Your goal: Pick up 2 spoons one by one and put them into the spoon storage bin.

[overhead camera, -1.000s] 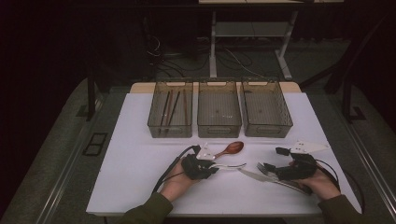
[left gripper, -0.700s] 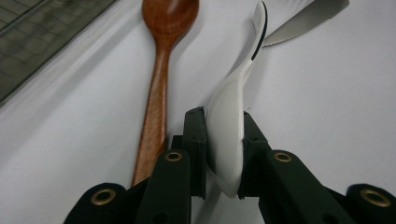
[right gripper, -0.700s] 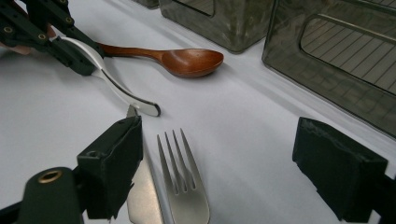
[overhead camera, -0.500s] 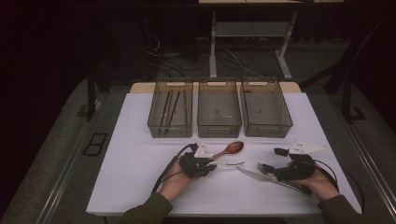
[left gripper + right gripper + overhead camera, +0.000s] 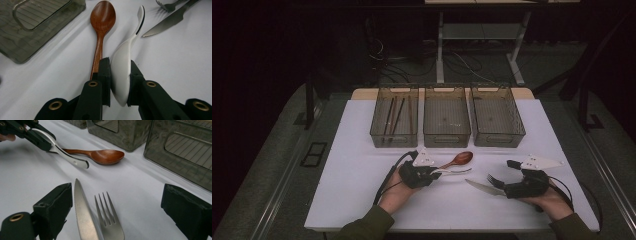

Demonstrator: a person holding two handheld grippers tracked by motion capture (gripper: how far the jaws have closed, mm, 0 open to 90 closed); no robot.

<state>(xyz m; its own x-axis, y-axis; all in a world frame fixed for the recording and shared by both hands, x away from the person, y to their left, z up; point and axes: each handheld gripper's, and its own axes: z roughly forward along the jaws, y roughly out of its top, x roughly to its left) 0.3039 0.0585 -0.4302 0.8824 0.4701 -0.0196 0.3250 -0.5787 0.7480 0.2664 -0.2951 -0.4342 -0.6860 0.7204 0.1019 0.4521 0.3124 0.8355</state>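
My left gripper (image 5: 434, 172) is shut on the bowl of a pale metal spoon (image 5: 122, 57), whose handle points away over the white table. A brown wooden spoon (image 5: 102, 20) lies just beside it, left of the jaws in the left gripper view. At the right, my right gripper (image 5: 510, 177) is open and its jaws have just been opening further. A steel knife (image 5: 82, 212) and a fork (image 5: 110, 225) lie flat on the table between the jaws, and neither pad touches them. The knife (image 5: 482, 187) points toward the left hand.
Three smoky translucent bins stand in a row at the back of the table: the left bin (image 5: 394, 141) holds several thin dark sticks, while the middle bin (image 5: 446, 141) and the right bin (image 5: 499, 142) look bare. A table frame and cables stand behind.
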